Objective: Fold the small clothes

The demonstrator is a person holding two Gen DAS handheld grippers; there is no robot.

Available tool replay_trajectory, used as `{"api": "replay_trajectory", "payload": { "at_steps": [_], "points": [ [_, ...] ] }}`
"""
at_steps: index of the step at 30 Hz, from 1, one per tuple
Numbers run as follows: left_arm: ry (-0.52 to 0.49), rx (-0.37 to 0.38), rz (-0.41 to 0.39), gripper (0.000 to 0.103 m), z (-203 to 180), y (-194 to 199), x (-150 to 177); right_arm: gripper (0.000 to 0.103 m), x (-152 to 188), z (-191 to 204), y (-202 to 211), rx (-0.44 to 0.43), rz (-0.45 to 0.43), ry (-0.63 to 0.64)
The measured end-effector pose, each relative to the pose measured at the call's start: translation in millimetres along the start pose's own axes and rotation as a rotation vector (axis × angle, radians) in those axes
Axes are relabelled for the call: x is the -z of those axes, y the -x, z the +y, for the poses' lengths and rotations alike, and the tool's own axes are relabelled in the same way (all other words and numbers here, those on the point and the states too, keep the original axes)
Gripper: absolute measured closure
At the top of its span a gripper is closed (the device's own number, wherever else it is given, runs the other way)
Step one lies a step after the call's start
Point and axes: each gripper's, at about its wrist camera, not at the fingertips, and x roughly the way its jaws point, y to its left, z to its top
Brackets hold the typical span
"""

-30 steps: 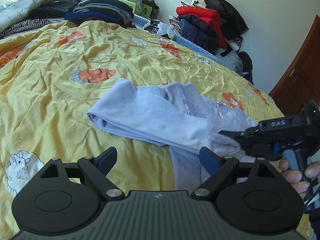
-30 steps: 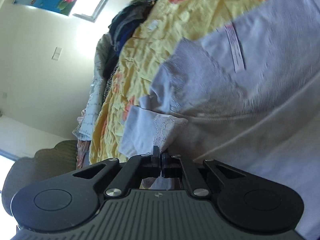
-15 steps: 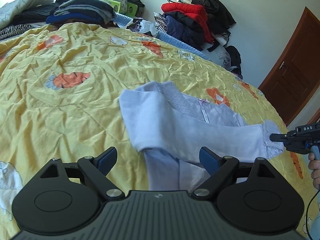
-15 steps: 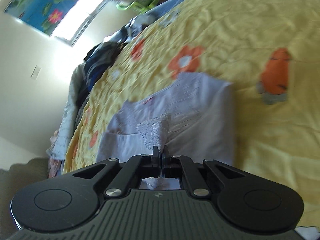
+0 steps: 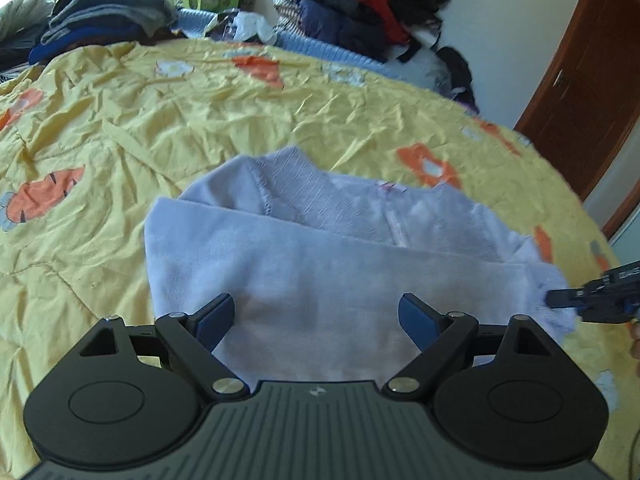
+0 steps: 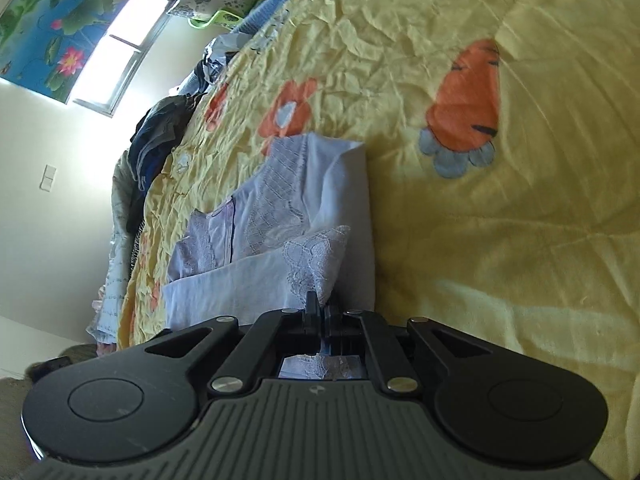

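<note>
Where the wrinkled yellow quilt (image 5: 168,120) with its orange carrot and flower prints covers the bed, stacks of folded dark clothes (image 5: 100,28) sit at the far left, a red and navy heap (image 5: 348,4) lies further right, and a brown door (image 5: 588,80) stands at the right edge. The pale lilac top (image 5: 320,256) lies on the quilt. Above it the left gripper (image 5: 316,316) hovers with fingers spread wide, holding nothing. The right gripper (image 6: 322,312) is clamped on the garment's lace cuff (image 6: 316,252).
</note>
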Motion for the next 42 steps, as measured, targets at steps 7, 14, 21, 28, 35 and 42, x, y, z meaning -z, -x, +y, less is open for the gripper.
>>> {"api": "replay_trajectory", "payload": {
  "at_steps": [7,14,21,28,35,42],
  "points": [
    [-0.079,-0.046,-0.006,0.008,-9.6,-9.5,5.5,0.056,-2.7,-5.3,22.6,-0.043,-0.091,-0.056],
    [-0.063,-0.002,-0.077,0.007,-18.6,21.2,-5.5,0.054,-4.7,16.0,31.0,-0.114,-0.178,0.018],
    [-0.065,-0.022,0.02,0.006,-17.2,-9.1,4.7,0.051,3.6,2.6,-14.5,-0.1,-0.049,-0.08],
    [-0.054,-0.031,-0.127,0.006,-14.8,46.0,10.2,0.052,34.8,60.5,26.6,0.101,-0.197,0.33],
    [-0.021,-0.015,-0.117,0.006,-9.5,63.9,22.2,0.076,78.0,89.2,-17.7,0.409,-0.111,0.783],
    [0.01,-0.03,-0.089,0.006,0.7,62.5,28.3,0.091,73.1,100.8,-20.9,0.389,-0.114,0.774]
  ]
}}
